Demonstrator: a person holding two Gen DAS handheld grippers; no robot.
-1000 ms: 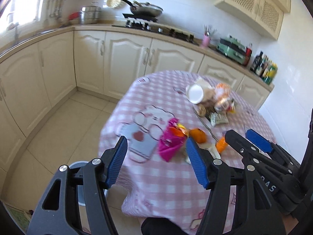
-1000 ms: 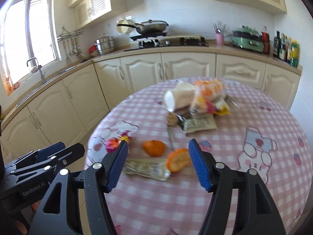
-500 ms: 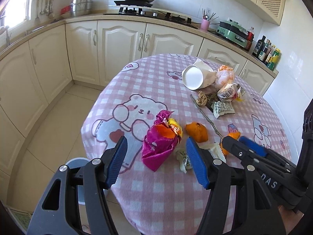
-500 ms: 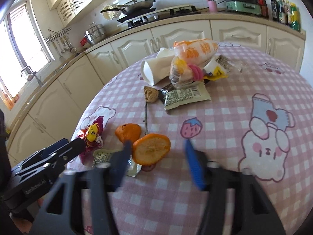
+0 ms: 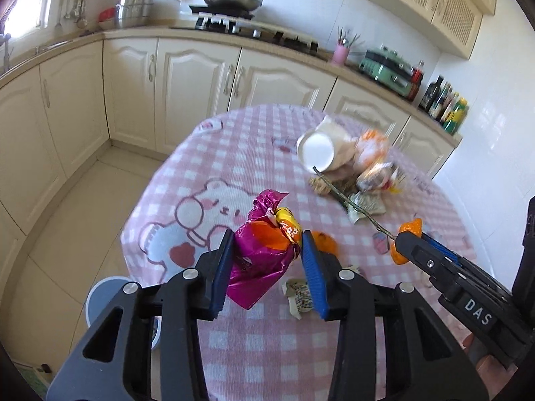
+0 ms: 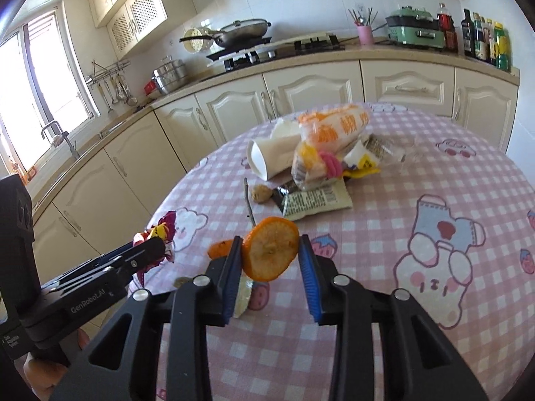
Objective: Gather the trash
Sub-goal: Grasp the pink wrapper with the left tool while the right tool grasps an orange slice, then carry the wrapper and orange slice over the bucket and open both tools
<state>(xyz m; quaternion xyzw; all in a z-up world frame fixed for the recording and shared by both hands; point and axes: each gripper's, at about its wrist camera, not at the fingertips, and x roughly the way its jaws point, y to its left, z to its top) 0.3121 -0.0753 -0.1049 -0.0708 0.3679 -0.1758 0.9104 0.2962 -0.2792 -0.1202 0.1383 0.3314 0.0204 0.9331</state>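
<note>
Tablecloth (image 5: 234,344), pink-checked with cartoon bears, is covering the round table, and the litter on it is sitting in two clusters. Farther back, a tipped white cup (image 6: 267,160), an orange snack bag (image 6: 334,123) and a flat printed packet (image 6: 317,200) are lying in a heap, untouched. Nearer the edge, both hand-held tools are now working at once.

Compared with a second ago, both grippers have been closing: then they were hovering spread over the near litter, and now each has something between its blue pads. That, I would judge, means the first two pieces are being taken and a carry to a bin is the next step; a round grey container on the floor (image 5: 103,295) beside the table may be that bin, though I cannot be sure.

The left gripper (image 5: 267,264) is partly closed and pinching the crumpled magenta foil wrapper (image 5: 264,257), both pads pressing its sides. The right gripper (image 6: 270,265) is narrowed onto the orange peel (image 6: 271,254), which is standing on edge between the pads and looks lifted. A second piece of peel (image 6: 219,249) and a small torn wrapper (image 5: 299,295) are still lying on the cloth.
</note>
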